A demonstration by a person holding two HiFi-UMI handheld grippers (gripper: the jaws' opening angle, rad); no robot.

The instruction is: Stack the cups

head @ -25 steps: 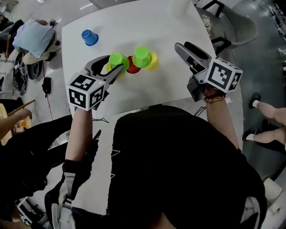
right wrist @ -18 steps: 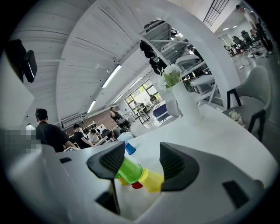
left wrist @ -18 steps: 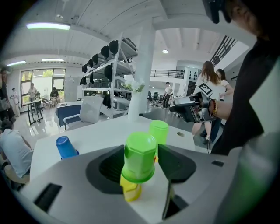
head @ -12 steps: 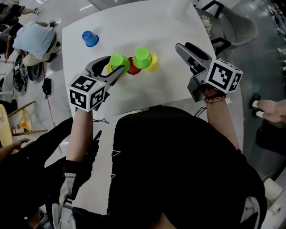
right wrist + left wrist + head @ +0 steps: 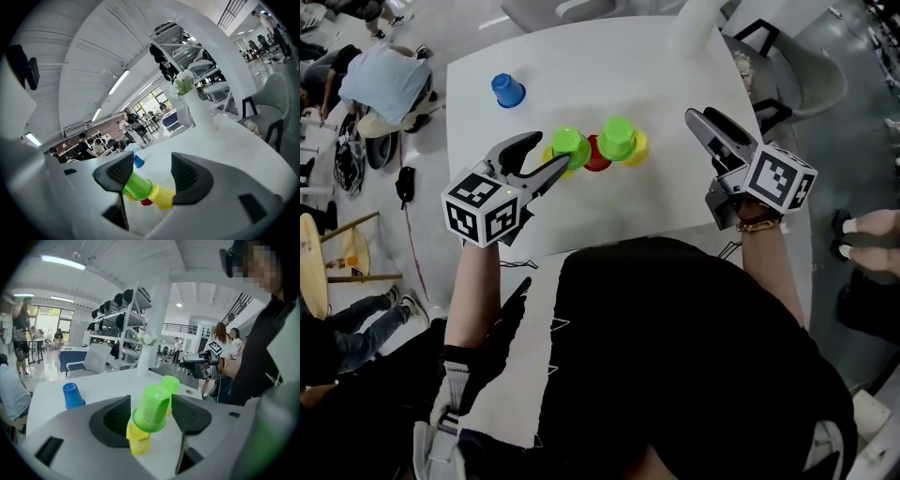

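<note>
- The left gripper reaches in from the near left of the white table. Its jaws stand well apart and have just been opening. A green cup is between them, but both pads are clear of it, so nothing is gripped
- That green cup sits upside down and tilted on a yellow cup. Only the lower part of the yellow cup shows beneath the green rim
- In the left gripper view a second green cup stands behind the first, which hides its lower part. The red cup is hidden entirely in that view
- In the head view the red cup shows only as a sliver between the two green-topped stacks. A second yellow cup peeks out on the right of the second green cup
- The right gripper is held to the right of the cups and apart from them, jaws wide open and empty. In its own view the cups show farther off through the gap, and one jaw covers part of a green cup
- A blue cup stands upside down by itself toward the far left of the table, well apart from the others
- A white vase with flowers stands at the far edge. In the head view the picture's top edge cuts it off
- The person's dark torso hides most of the table's near edge
</note>
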